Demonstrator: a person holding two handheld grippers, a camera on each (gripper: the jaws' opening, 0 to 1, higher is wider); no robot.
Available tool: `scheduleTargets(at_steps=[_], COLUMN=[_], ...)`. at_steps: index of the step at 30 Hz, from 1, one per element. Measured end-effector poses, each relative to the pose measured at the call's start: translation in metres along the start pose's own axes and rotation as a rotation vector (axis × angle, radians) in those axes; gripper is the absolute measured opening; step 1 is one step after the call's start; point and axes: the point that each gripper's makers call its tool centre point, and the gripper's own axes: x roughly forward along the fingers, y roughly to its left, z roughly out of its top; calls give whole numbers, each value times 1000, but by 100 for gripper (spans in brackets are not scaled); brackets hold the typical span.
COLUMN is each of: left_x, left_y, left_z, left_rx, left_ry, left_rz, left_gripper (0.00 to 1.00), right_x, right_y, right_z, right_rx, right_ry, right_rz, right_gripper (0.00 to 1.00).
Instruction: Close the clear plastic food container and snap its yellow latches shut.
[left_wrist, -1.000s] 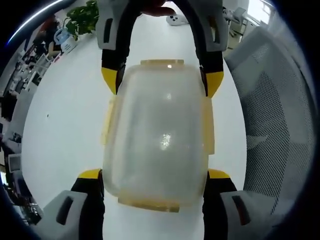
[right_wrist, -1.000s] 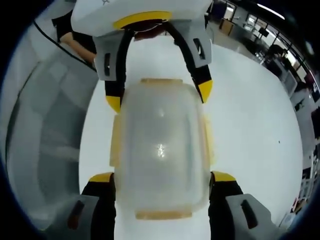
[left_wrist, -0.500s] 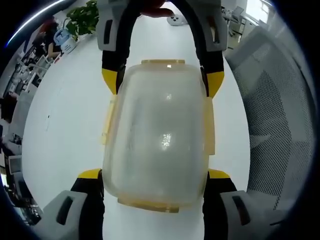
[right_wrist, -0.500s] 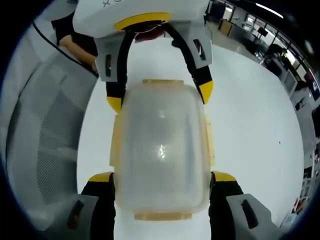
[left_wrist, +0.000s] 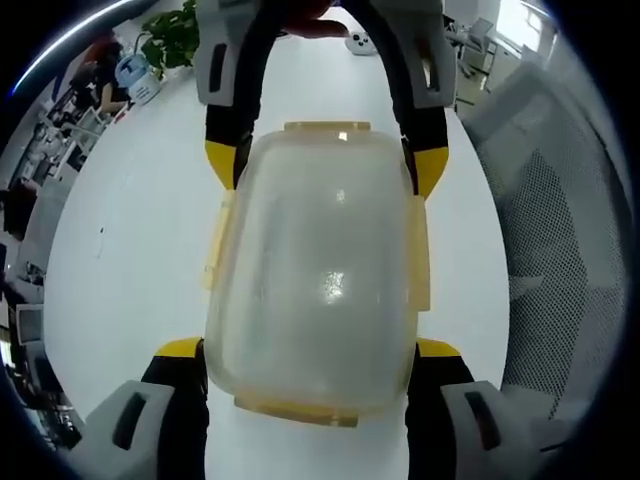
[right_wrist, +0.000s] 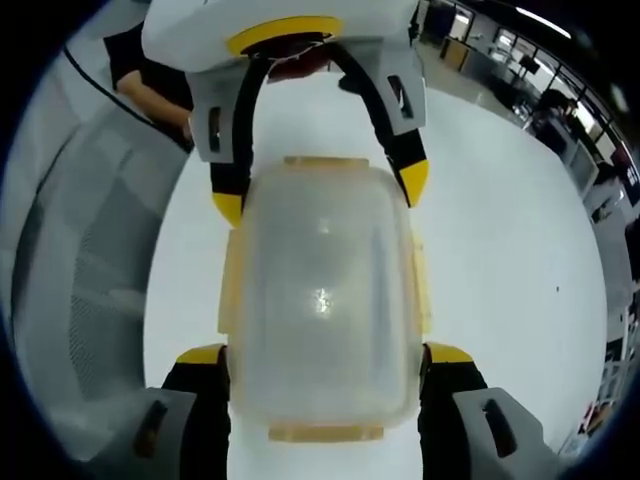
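Note:
The clear plastic container with its lid on hangs above the white table, held at its two ends. My left gripper is shut on the near end, its yellow tips pressed against both sides. From the far side my right gripper clamps the other end. In the right gripper view the same container sits between the right gripper below and the left gripper above. Pale yellow latches run along all edges; I cannot tell whether they are snapped.
The white table lies under the container. A grey mesh chair stands to the right in the left gripper view, and shows at the left as the chair in the right gripper view. A potted plant sits far back.
Both views have drifted a little. The container stays held between the two grippers in the same way.

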Motion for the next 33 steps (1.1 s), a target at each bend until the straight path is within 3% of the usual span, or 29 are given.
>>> scheduleTargets(at_steps=[33], left_x=[10], left_y=[28], left_z=[8], left_rx=[-7], left_ry=[-17], left_rz=[-2], left_gripper=[84], right_x=[2], right_y=[-30], right_z=[-8], right_rx=[6], right_ry=[-4], right_rz=[2], right_gripper=[79])
